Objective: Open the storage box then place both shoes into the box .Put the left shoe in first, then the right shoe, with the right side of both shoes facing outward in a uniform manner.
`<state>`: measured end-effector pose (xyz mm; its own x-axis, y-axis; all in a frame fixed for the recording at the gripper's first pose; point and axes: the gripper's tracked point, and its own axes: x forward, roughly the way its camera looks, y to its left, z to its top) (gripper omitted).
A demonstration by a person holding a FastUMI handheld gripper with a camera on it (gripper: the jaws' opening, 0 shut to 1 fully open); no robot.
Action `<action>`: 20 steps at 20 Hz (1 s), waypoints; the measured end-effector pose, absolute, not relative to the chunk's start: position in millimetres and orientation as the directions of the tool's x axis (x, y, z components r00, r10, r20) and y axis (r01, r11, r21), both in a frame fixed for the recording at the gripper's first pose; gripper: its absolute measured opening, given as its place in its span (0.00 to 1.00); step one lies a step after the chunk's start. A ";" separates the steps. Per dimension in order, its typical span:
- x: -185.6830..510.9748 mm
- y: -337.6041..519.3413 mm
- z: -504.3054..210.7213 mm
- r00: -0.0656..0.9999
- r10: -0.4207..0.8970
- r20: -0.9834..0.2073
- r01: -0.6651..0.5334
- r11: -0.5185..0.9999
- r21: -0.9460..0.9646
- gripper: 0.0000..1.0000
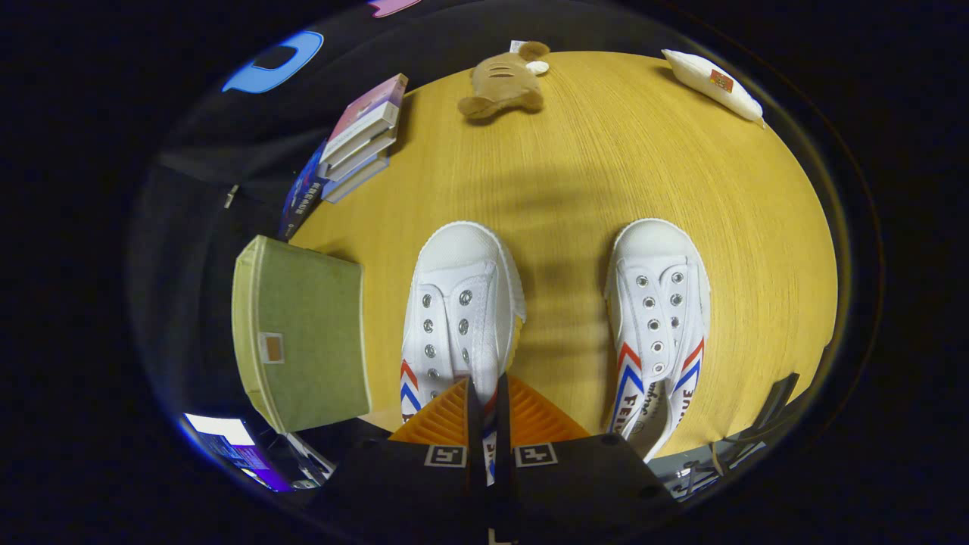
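The gripper (487, 409) is clamping the heel of the near white canvas shoe (458, 318) on the round wooden table (606, 159), beside the green fabric storage box (303, 333); the second white shoe (657, 325) is lying alongside, apart.

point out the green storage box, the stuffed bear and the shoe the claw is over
green storage box (303, 333): gripper view, on its fabric lid.
stuffed bear (506, 82): gripper view, on its brown body.
shoe under the claw (458, 303): gripper view, on the eyelet area ahead of the nearly closed fingers.
claw (490, 409): gripper view, midway between fingertips.
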<state>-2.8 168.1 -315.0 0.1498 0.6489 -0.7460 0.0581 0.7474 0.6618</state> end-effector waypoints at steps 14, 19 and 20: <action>17.2 292.3 -109.2 0.159 0.834 -0.528 0.021 0.532 0.846 0.08; 11.7 367.9 -104.8 0.094 0.829 -0.551 0.080 0.545 0.834 0.08; 11.0 380.6 -110.0 0.080 0.817 -0.570 0.092 0.564 0.821 0.08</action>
